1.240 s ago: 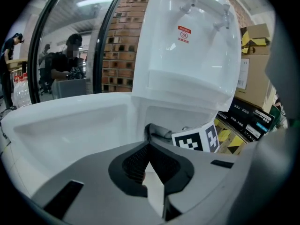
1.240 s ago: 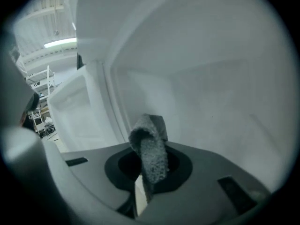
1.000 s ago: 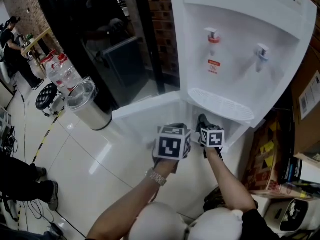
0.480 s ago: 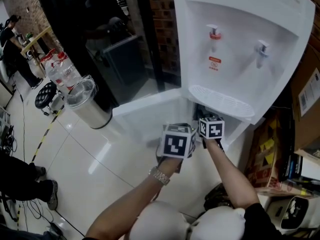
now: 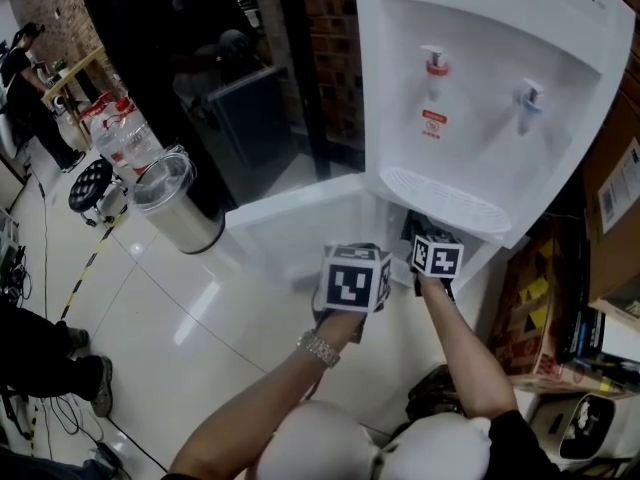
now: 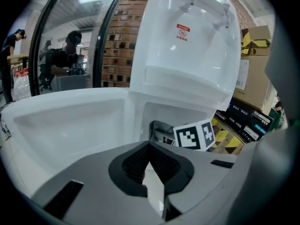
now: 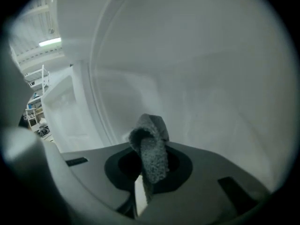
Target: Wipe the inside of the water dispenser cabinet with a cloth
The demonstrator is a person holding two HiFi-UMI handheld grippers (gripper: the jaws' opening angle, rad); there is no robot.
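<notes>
A white water dispenser [image 5: 480, 98] stands with its lower cabinet door [image 5: 290, 223] swung open to the left. My right gripper [image 7: 149, 165] is shut on a grey fuzzy cloth [image 7: 151, 150] and reaches into the cabinet [image 5: 395, 218], close to its white inner walls [image 7: 187, 78]. In the head view its marker cube [image 5: 436, 256] sits at the cabinet mouth. My left gripper [image 6: 149, 165] is shut with nothing in it and hovers just outside the opening, by the door [image 6: 70, 121]. The right gripper's cube [image 6: 194, 135] shows in the left gripper view.
A steel bin [image 5: 175, 203] and water bottles [image 5: 115, 138] stand on the glossy floor at left, before a dark glass door [image 5: 220, 78]. Cardboard boxes [image 5: 610, 198] and clutter crowd the dispenser's right side. A person [image 5: 25, 68] stands far left.
My right gripper has pushed a little deeper and to the right into the cabinet with the cloth. The left gripper has stayed nearly still outside the opening.
</notes>
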